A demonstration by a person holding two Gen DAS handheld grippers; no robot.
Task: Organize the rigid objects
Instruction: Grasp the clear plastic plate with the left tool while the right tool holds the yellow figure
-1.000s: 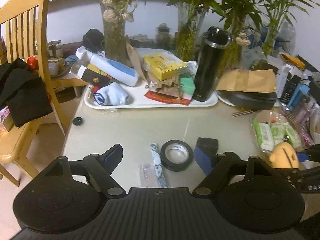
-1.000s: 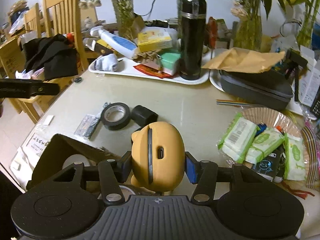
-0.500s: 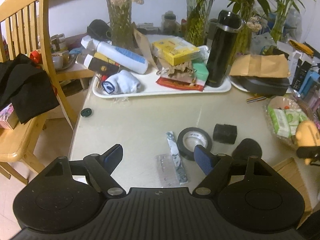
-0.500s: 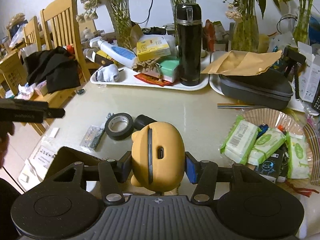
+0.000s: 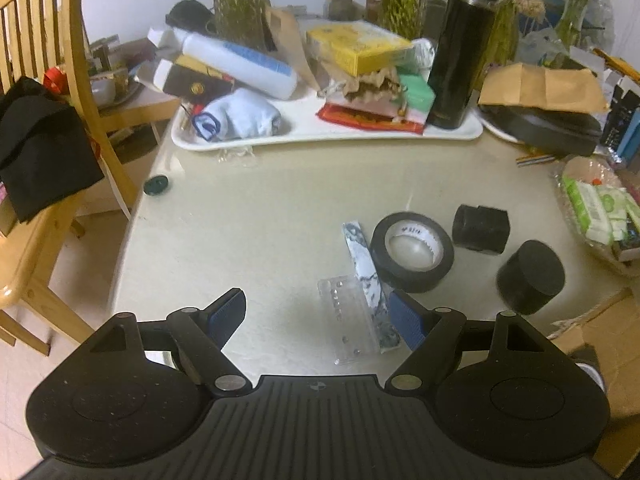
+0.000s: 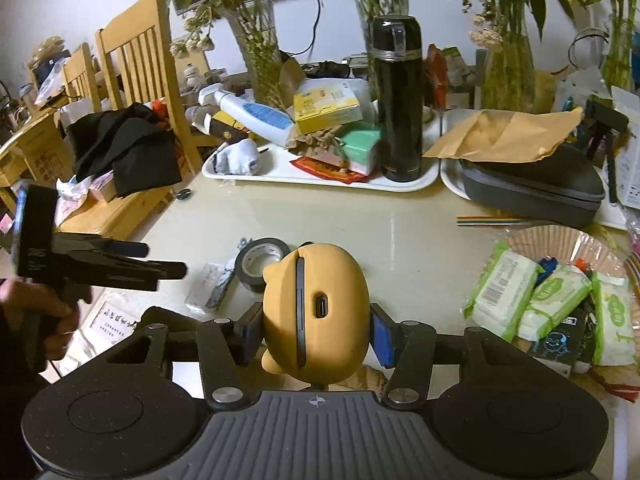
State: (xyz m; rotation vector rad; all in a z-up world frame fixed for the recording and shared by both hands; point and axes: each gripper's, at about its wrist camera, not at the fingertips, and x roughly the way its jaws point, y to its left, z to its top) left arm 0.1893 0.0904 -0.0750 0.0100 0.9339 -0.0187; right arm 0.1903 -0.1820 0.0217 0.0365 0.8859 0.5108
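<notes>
My right gripper (image 6: 316, 334) is shut on an orange rounded gadget (image 6: 316, 312) with a port on its back, held above the table's near edge. My left gripper (image 5: 318, 312) is open and empty, low over the beige table (image 5: 260, 208). Just ahead of its right finger lie a clear plastic strip (image 5: 352, 320) and a narrow patterned packet (image 5: 368, 276). Beyond them sit a black tape roll (image 5: 412, 252), a black block (image 5: 480, 228) and a black cylinder (image 5: 530, 276). In the right wrist view the left gripper (image 6: 160, 270) shows at the left, held by a hand.
A white tray (image 5: 320, 134) at the back carries a black flask (image 5: 460, 48), a yellow box, a white bottle and a sock. A basket of wipe packs (image 6: 552, 304) stands right. A wooden chair (image 5: 36, 120) with dark cloth is left. A cardboard box (image 5: 608, 332) lies near right.
My left gripper has dropped and drawn back to the left, so the tape roll, block and cylinder now lie ahead to its right. The right gripper still holds the orange gadget.
</notes>
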